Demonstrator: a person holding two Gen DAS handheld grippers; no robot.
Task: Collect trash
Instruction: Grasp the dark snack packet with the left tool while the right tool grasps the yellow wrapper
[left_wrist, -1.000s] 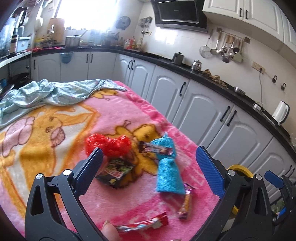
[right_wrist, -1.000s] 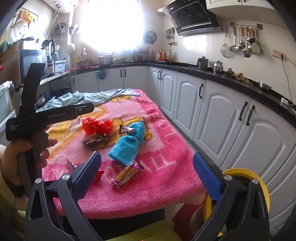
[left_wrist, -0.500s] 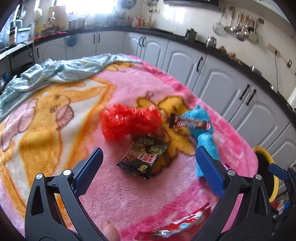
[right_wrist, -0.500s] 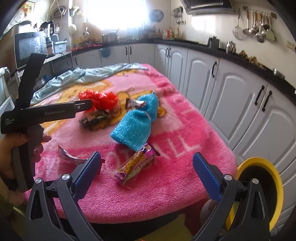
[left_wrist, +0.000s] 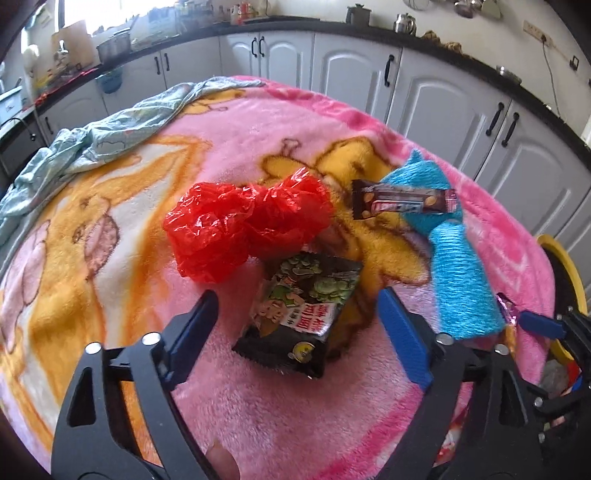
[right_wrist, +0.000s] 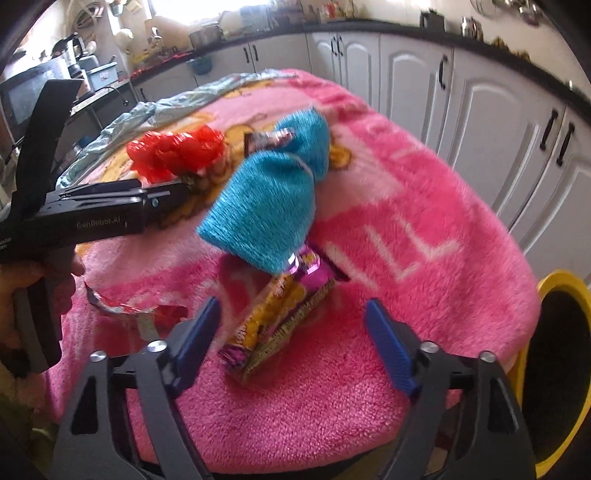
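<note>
A: Count on the pink blanket (left_wrist: 280, 122)?

B: One red plastic bag (left_wrist: 243, 225), one dark snack packet (left_wrist: 299, 317), one chocolate bar (left_wrist: 402, 201) lying on one blue knitted pouch (left_wrist: 458, 280), one purple-yellow wrapper (right_wrist: 280, 317), one red-silver wrapper (right_wrist: 129, 310). One yellow-rimmed bin (right_wrist: 554, 288) past the blanket's right edge.

A: Tools?

B: Left tool (left_wrist: 299, 332): jaws have just been closing, snack packet between them, pads not touching. Right tool (right_wrist: 291, 332): the same, astride the purple-yellow wrapper near the front edge, nothing gripped.

A: Differences between views?

B: Only the right view shows the hand (right_wrist: 33, 291) on the left tool's handle. Left view alone shows the packet's print.
</note>
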